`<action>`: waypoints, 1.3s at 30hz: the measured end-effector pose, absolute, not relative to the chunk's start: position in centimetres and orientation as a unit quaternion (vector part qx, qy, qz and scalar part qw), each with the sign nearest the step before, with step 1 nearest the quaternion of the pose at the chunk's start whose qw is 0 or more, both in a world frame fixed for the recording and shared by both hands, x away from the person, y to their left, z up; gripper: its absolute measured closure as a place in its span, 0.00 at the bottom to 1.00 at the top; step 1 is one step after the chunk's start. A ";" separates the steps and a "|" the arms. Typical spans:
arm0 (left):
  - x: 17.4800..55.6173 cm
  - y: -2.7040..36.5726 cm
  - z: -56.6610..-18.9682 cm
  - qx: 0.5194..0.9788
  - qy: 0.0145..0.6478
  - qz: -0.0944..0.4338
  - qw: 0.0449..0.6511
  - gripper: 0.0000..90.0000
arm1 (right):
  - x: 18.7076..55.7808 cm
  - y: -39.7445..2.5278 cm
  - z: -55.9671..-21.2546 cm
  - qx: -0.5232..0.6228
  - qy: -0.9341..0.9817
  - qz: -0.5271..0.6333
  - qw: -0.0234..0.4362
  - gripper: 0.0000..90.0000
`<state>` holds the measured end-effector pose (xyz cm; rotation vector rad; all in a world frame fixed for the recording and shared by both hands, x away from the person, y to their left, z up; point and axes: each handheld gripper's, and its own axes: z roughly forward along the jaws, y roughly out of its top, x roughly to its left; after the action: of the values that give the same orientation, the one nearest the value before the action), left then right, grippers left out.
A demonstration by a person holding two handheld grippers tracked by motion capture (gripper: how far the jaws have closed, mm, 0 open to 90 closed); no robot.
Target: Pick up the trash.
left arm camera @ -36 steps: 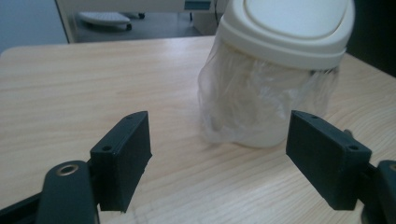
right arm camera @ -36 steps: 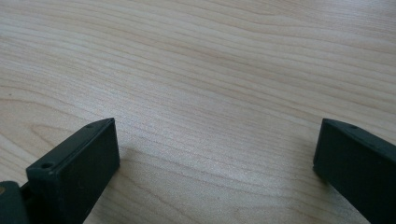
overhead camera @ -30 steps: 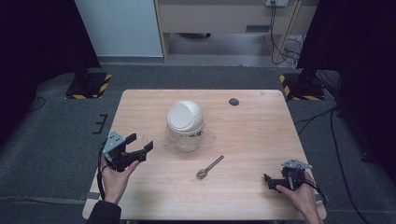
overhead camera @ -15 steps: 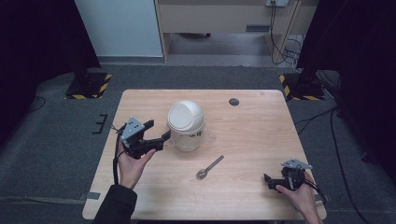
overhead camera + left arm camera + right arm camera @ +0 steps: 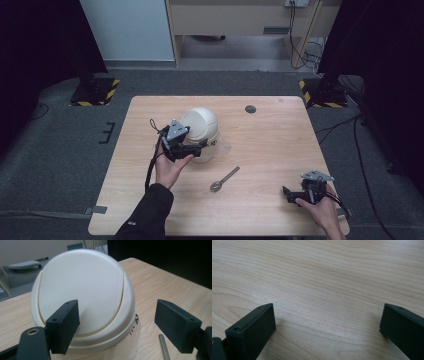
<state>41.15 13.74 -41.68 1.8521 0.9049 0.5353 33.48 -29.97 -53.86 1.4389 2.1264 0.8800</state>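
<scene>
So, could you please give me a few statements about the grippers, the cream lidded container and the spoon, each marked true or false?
1. The left gripper is open in front of the cream container. True.
2. The spoon lies inside the container. False: it lies on the table.
3. The right gripper holds the spoon. False: it is open over bare wood.
4. The container's lid is on. True.

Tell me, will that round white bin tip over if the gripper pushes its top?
Probably a little. The bin looks like light plastic, so a push high up could tilt or slide it. Its domed lid looks smooth, so the left gripper and its open fingers may slip. The curved seam suggests the lid swings inward.
</scene>
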 end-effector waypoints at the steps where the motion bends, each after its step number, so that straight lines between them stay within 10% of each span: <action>1: 41.3 13.6 -41.8 0.761 0.374 0.219 0.483 0.22 | 33.5 -30.0 -53.9 0.518 0.766 0.317 0.213 0.01; 24: 43.0 12.5 -43.0 0.765 0.386 0.211 0.470 0.22 | 33.4 -29.8 -53.7 0.513 0.766 0.326 0.212 0.09; 39: 35.1 23.1 -41.3 0.734 0.422 0.238 0.476 0.23 | 34.2 -29.9 -51.3 0.485 0.773 0.355 0.202 0.34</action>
<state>35.08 23.08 -41.26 1.7937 1.0317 0.5809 34.24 -29.90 -51.31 1.3547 2.1597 0.9905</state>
